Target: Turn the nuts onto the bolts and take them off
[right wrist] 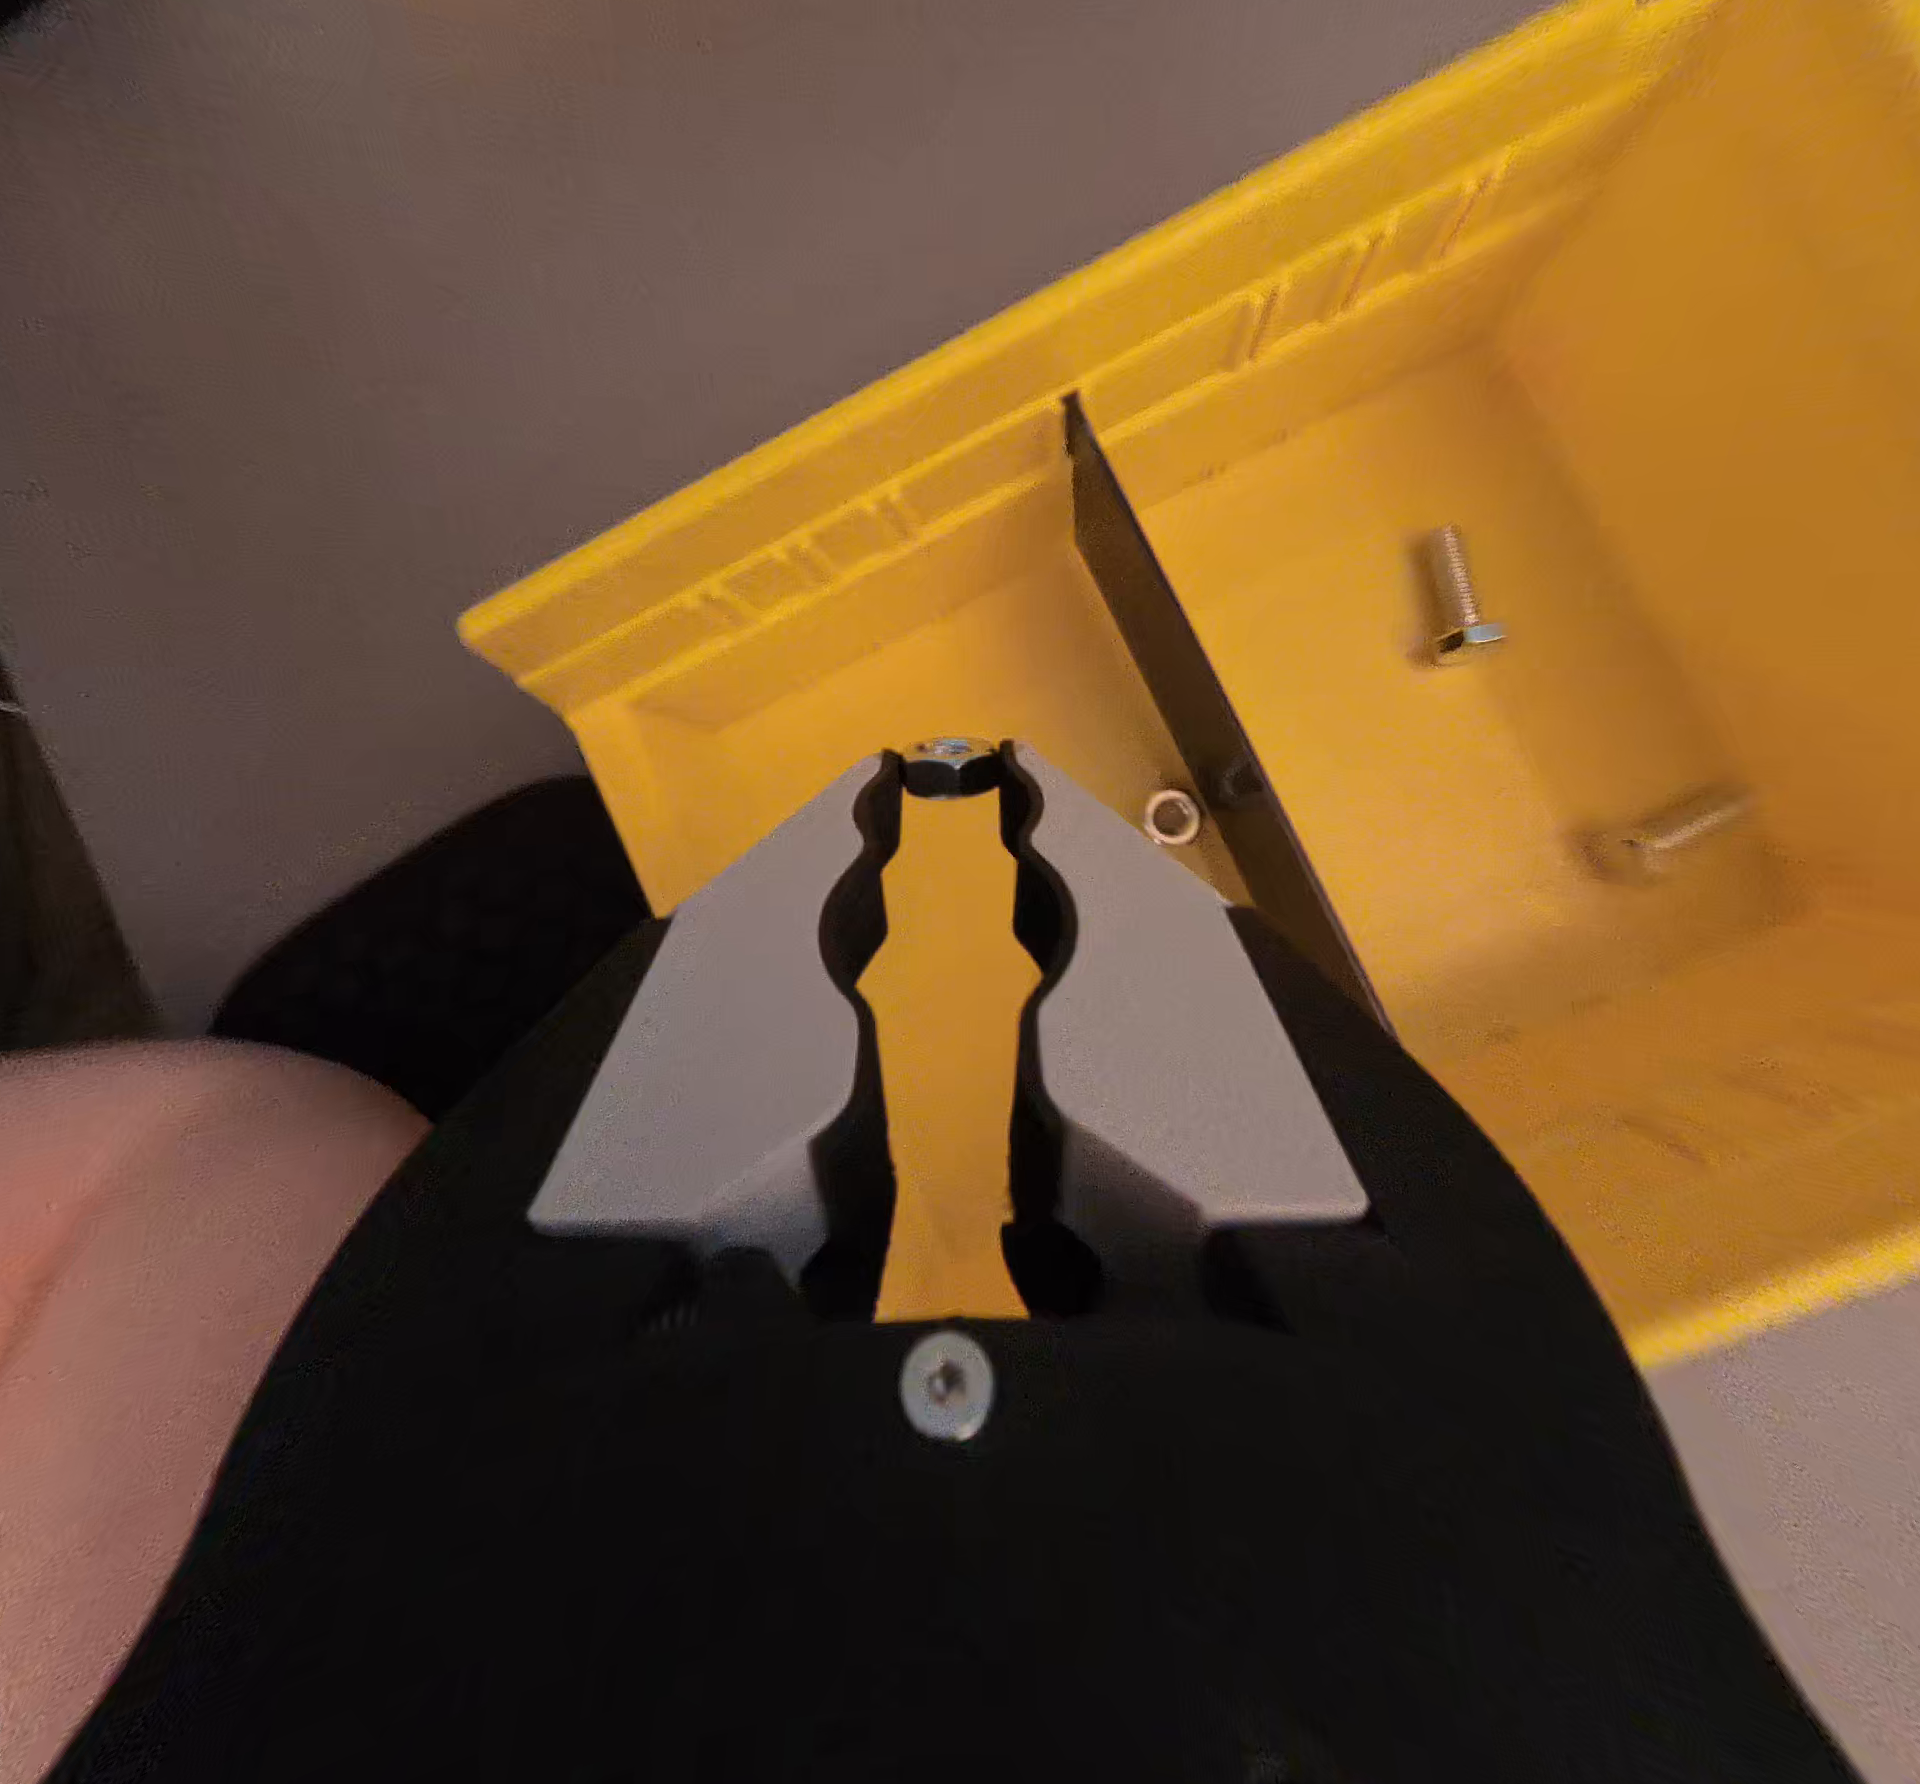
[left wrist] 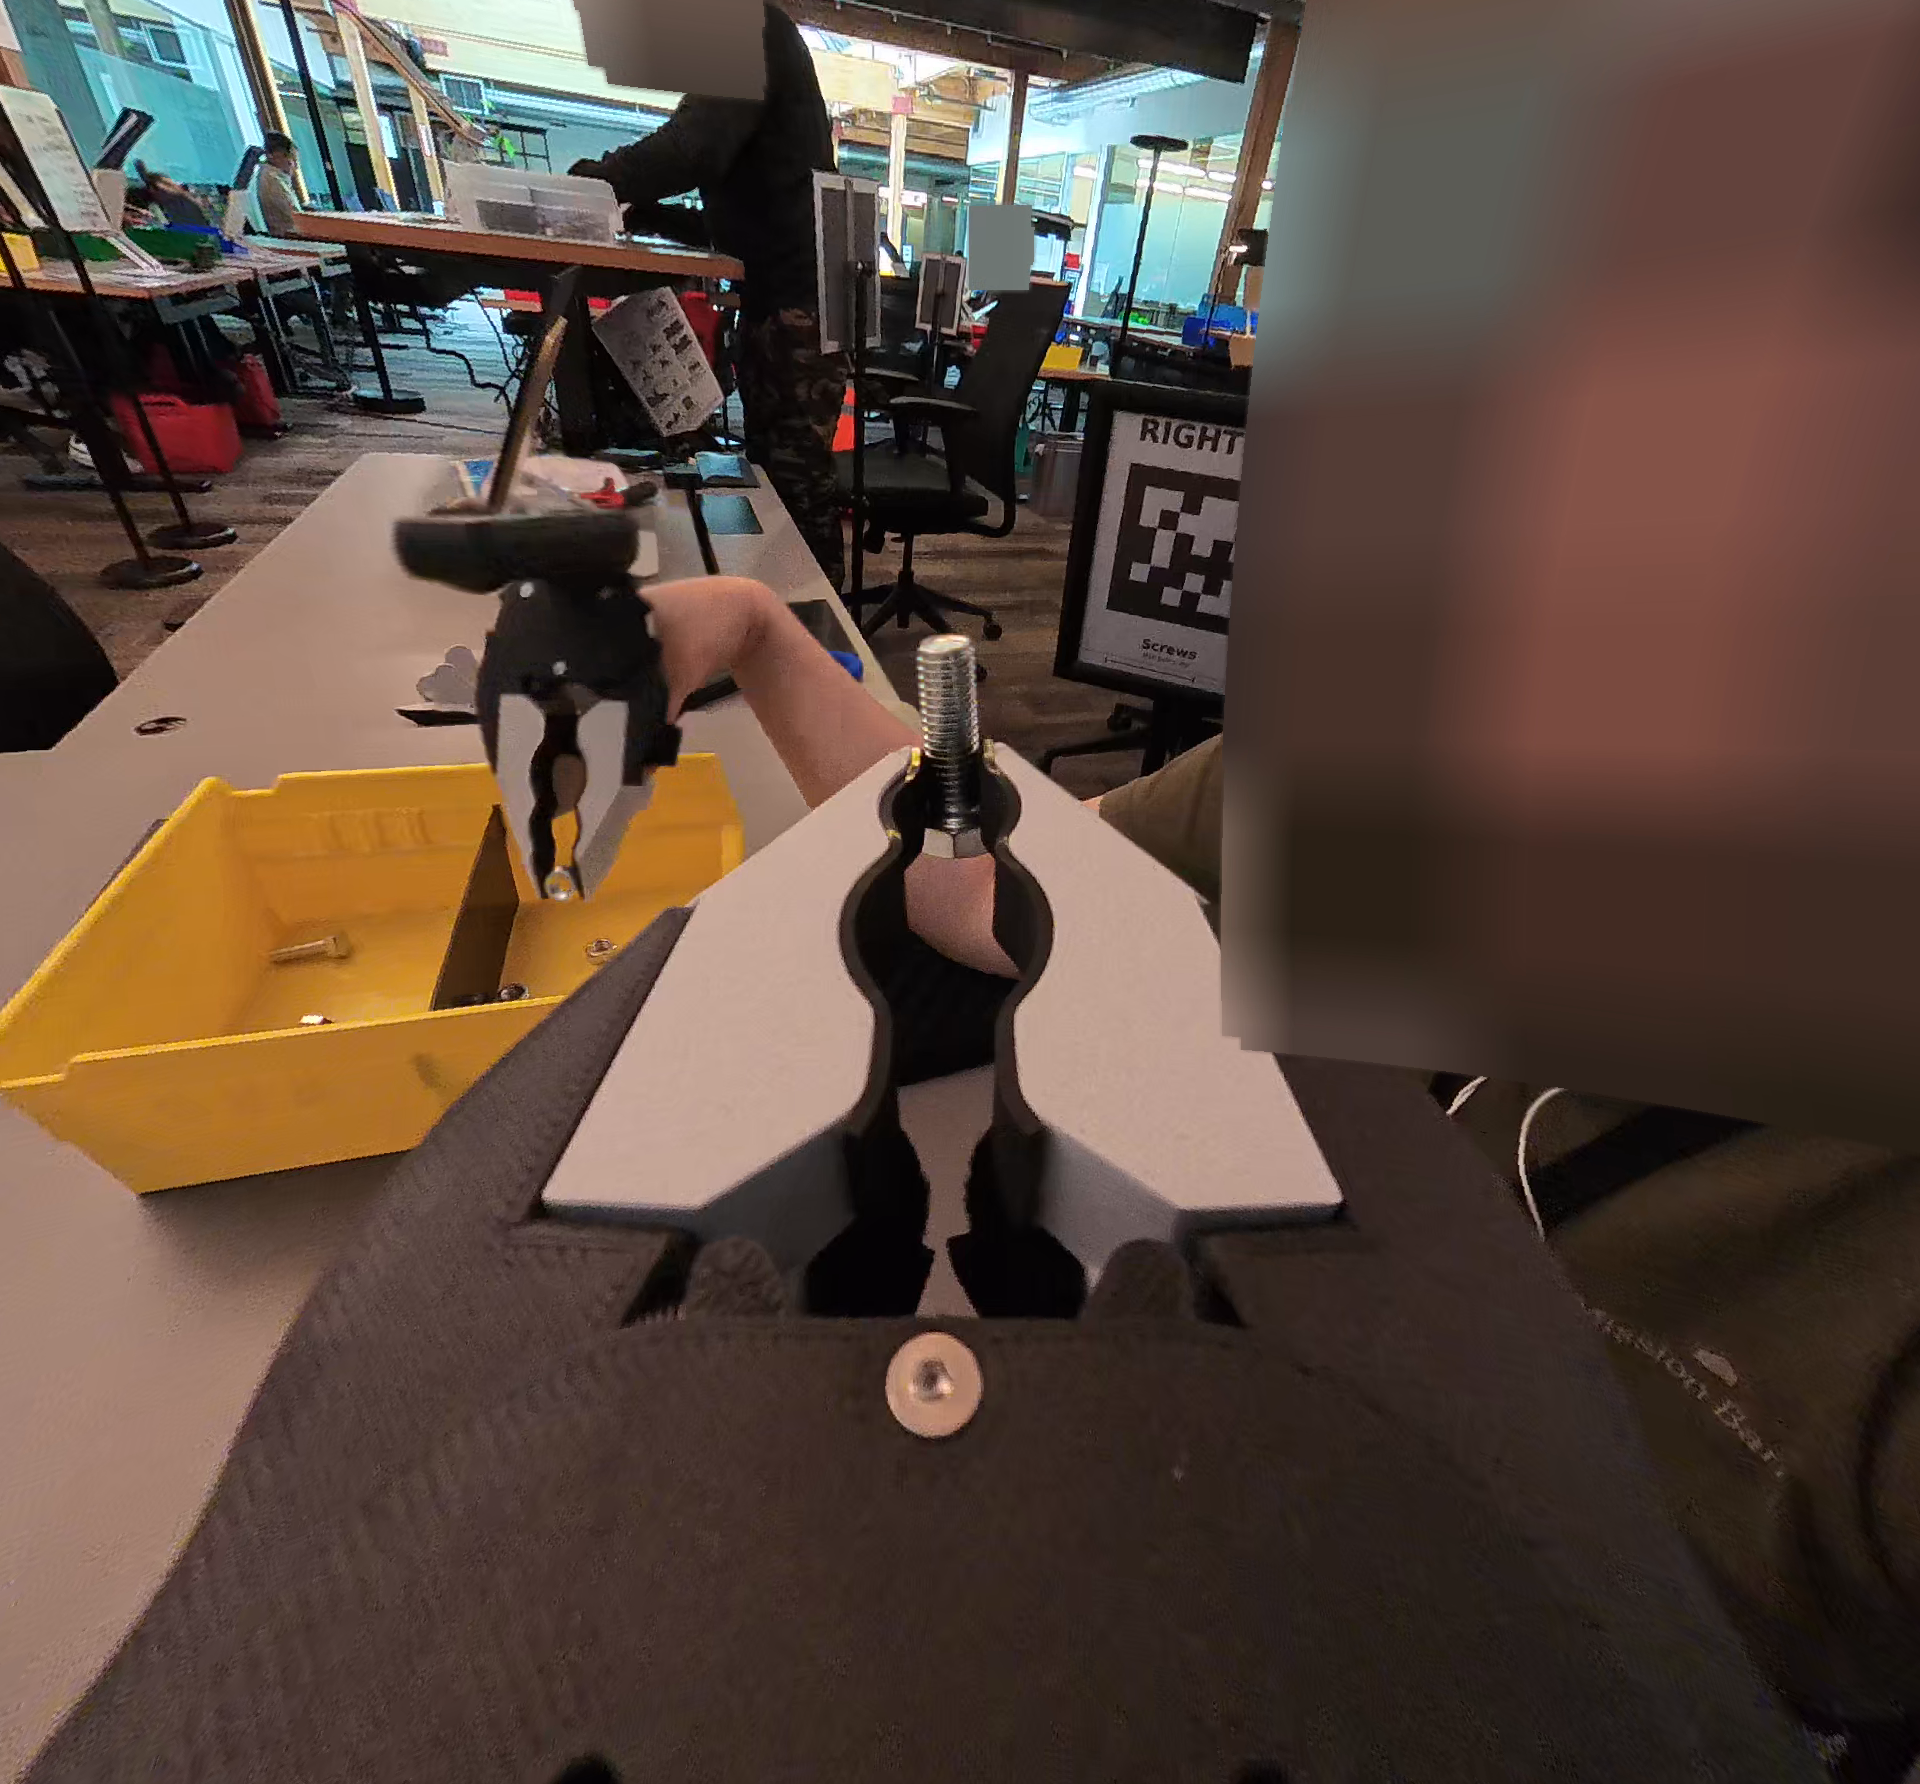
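Observation:
My left gripper (left wrist: 948, 799) is shut on a silver bolt (left wrist: 947, 726), gripped near its hex head, with the threaded shaft pointing up past the fingertips. My right gripper (right wrist: 948, 768) is shut on a small silver hex nut (right wrist: 947, 766) at its fingertips, held over the yellow bin (right wrist: 1299, 384). In the left wrist view the right gripper (left wrist: 561, 887) hangs point-down over the bin (left wrist: 135, 1017) with the nut (left wrist: 561, 884) at its tip. It is to the left of the bolt and apart from it.
A black divider (right wrist: 1174, 654) splits the bin. Two loose bolts (right wrist: 1449, 596) lie in one compartment, and a loose nut (right wrist: 1172, 815) lies by the divider. The bin stands on a grey table (left wrist: 291, 622). A framed sign (left wrist: 1164, 539) stands to the right. A person stands at a far desk.

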{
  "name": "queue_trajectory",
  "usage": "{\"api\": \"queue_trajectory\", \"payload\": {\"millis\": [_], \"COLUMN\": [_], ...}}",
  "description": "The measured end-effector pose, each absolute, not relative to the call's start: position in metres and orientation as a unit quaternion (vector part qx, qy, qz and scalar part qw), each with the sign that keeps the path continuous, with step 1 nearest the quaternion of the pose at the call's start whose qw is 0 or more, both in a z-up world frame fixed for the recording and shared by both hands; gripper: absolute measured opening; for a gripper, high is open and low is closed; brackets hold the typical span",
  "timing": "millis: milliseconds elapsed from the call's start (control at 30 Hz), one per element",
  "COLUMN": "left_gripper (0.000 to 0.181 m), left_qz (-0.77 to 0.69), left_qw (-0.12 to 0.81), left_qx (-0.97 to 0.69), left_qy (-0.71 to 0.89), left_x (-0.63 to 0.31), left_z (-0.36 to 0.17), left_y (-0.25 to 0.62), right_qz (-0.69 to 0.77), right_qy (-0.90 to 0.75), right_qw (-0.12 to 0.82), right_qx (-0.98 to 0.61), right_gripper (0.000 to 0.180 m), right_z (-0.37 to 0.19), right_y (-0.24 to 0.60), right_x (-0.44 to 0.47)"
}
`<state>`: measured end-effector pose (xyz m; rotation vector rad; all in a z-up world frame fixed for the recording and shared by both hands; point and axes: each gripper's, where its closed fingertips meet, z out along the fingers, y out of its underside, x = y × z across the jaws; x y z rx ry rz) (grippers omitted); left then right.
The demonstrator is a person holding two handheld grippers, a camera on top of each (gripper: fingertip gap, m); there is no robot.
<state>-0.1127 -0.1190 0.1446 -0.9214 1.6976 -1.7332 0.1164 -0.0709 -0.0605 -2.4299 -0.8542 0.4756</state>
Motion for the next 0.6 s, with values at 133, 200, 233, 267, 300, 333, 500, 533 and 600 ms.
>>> {"api": "queue_trajectory", "payload": {"millis": [133, 200, 233, 267, 300, 333, 500, 533, 600], "left_gripper": [0.007, 0.008, 0.008, 0.008, 0.008, 0.008, 0.007, 0.007, 0.007], "left_qz": [-0.629, -0.622, -0.62, -0.618, -0.617, -0.616, -0.575, -0.566, -0.561], "left_qw": [0.279, 0.281, 0.282, 0.282, 0.282, 0.283, 0.291, 0.292, 0.291], "left_qx": [-0.34, -0.339, -0.339, -0.341, -0.344, -0.349, -0.413, -0.424, -0.436], "left_qy": [0.641, 0.647, 0.649, 0.65, 0.649, 0.647, 0.644, 0.644, 0.641], "left_x": [-0.113, -0.112, -0.112, -0.111, -0.11, -0.107, -0.086, -0.083, -0.078], "left_z": [0.142, 0.14, 0.139, 0.138, 0.137, 0.135, 0.111, 0.106, 0.101], "left_y": [-0.121, -0.122, -0.122, -0.121, -0.12, -0.119, -0.099, -0.096, -0.092], "right_qz": [0.207, 0.214, 0.213, 0.208, 0.202, 0.193, 0.249, 0.3, 0.405], "right_qy": [-0.311, -0.303, -0.3, -0.301, -0.31, -0.327, -0.41, -0.416, -0.427], "right_qw": [0.229, 0.228, 0.241, 0.265, 0.3, 0.349, 0.632, 0.663, 0.671], "right_qx": [-0.899, -0.9, -0.898, -0.892, -0.879, -0.857, -0.608, -0.545, -0.45], "right_gripper": [0.023, 0.029, 0.032, 0.033, 0.034, 0.037, 0.04, 0.039, 0.034], "right_z": [-0.087, -0.085, -0.08, -0.07, -0.056, -0.036, 0.119, 0.147, 0.179], "right_y": [-0.063, -0.064, -0.061, -0.058, -0.053, -0.047, -0.053, -0.067, -0.095], "right_x": [0.118, 0.12, 0.122, 0.123, 0.12, 0.115, 0.031, 0.011, -0.019]}}
